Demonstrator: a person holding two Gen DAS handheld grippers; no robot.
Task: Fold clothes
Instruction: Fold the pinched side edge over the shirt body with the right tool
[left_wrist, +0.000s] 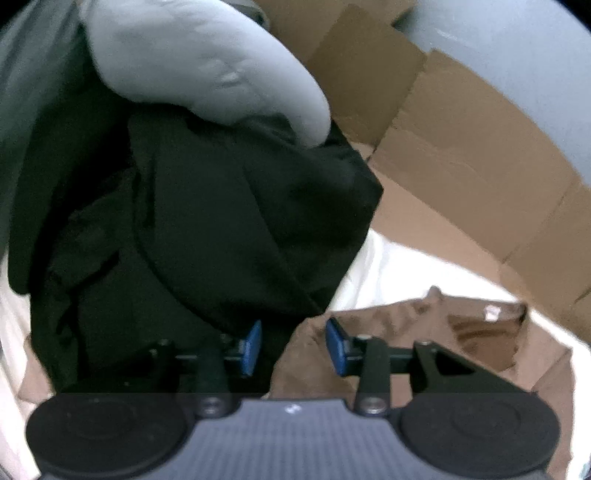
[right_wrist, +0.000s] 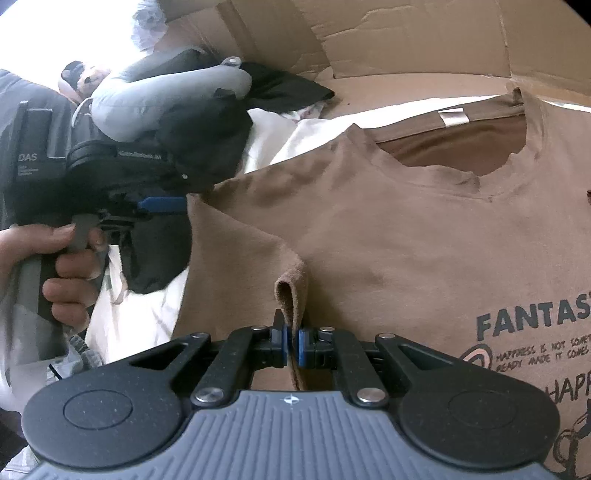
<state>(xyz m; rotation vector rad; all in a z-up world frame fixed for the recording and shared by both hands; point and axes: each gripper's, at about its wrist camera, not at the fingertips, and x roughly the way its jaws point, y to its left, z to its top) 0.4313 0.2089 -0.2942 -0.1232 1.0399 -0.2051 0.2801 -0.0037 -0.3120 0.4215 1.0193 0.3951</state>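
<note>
One brown T-shirt (right_wrist: 388, 221) lies front-up on the white sheet (right_wrist: 147, 314) of what looks like a bed, its collar toward the far cardboard (right_wrist: 406, 37) and its printed chest on the right. I have my right hand-held gripper (right_wrist: 291, 349) pinched tight on a fold of the shirt's left sleeve edge, the cloth standing up in a small loop between the blue pads. My left hand-held gripper (left_wrist: 293, 347) hangs with its jaws moderately parted and nothing between them, just beside the shirt's left shoulder; in the right wrist view the hand (right_wrist: 59, 266) holding it shows at the left edge.

Judging by the pictures, the shirt is mostly spread flat, body unfolded and collar open, with only this sleeve lifted. I read that as a sleeve fold in hand, though the same scene would also fit smoothing the shirt out before folding. No finished fold shows on this shirt; the rest of its body is out of view.

Beyond the left gripper a heap of black clothing (left_wrist: 203, 221) sits crumpled under a grey pillow-like thing (left_wrist: 207, 66), not folded as far as I can see.
</note>
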